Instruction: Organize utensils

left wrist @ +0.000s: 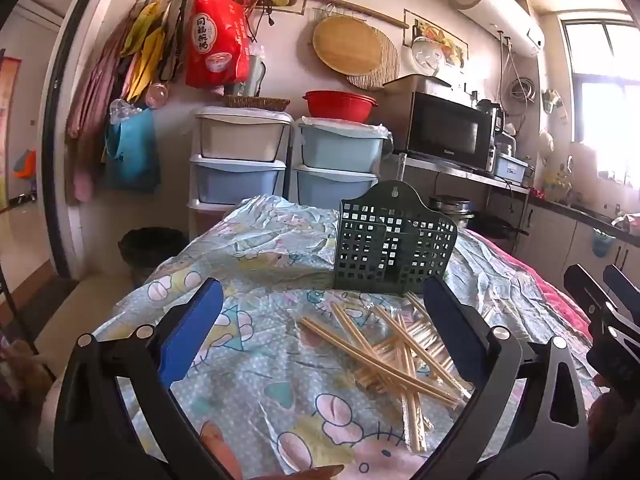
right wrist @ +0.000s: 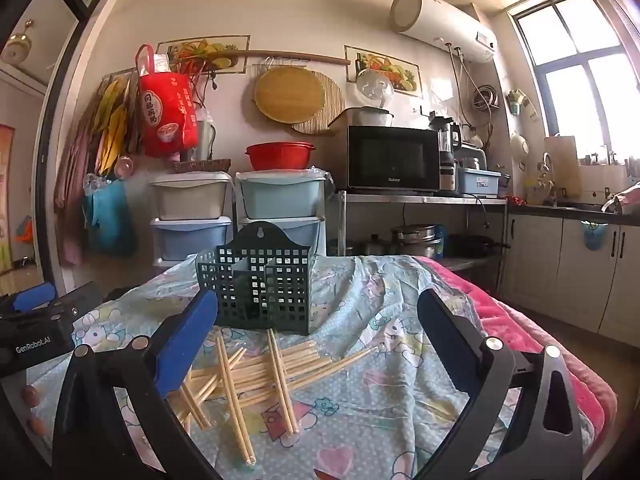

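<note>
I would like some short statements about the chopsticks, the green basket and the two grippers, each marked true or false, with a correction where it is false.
1. The chopsticks lie in a loose pile on the tablecloth. True.
2. The green basket already holds several chopsticks. False: its visible compartments hold none; the chopsticks lie on the cloth in front of it.
3. The left gripper is open and holds nothing. True.
4. The right gripper is shut on a chopstick. False: its jaws stand wide apart, empty.
5. The basket lies flat on its back. False: it stands upright.
</note>
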